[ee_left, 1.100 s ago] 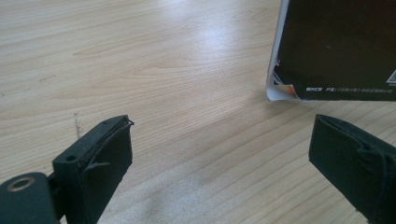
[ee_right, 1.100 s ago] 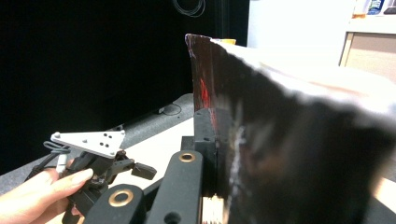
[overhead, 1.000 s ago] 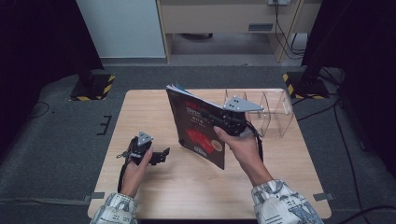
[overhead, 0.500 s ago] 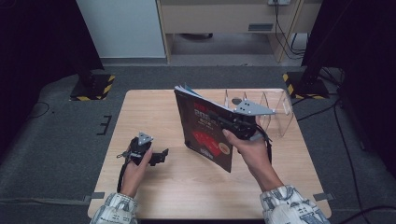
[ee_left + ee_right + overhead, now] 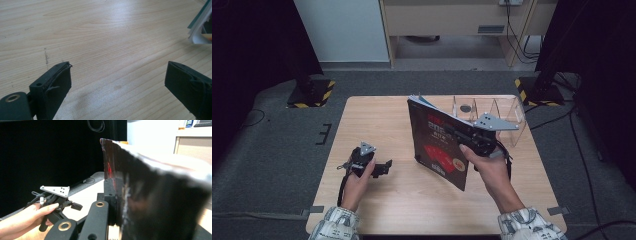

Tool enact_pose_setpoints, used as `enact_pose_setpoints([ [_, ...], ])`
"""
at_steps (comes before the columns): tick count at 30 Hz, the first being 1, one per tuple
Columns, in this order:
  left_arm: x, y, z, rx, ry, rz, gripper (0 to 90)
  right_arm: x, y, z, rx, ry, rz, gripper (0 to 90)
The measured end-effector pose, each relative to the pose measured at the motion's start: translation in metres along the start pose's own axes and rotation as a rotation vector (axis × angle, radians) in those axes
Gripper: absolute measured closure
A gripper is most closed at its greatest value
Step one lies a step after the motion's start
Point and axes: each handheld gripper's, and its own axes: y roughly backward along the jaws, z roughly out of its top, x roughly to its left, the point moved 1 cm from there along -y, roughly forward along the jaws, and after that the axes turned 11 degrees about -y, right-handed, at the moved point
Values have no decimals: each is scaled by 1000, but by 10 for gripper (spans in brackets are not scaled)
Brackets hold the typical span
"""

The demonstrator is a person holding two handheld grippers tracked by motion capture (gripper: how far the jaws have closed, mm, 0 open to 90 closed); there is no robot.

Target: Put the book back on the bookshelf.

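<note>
I have the book (image 5: 439, 142) off the table (image 5: 377, 120), clamped by its edge in my right gripper (image 5: 462, 135), whose jaws are pressed together on the cover and pages; the right gripper view shows the dark cover (image 5: 150, 195) running up right against my jaw. So the pick-up looks done. What I judge is left is to carry it into the clear divided rack (image 5: 504, 112), which stands just behind and to the right of the book, with its slots free of books.

The book stands nearly upright, tilted a little, its long axis running from the top corner nearest the rack down toward me. Its red-and-black front faces left, away from the rack.

My left gripper (image 5: 379, 167) rests on the table well to the left of the rack, jaws apart with nothing between them, over bare wood (image 5: 105, 50).
</note>
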Motion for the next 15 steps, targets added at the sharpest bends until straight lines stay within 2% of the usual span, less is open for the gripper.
enact_pose_setpoints([
  [15, -1, -1, 0, 5, -1, -2, 65, -6, 24, -3, -9, -6, -25, 869],
])
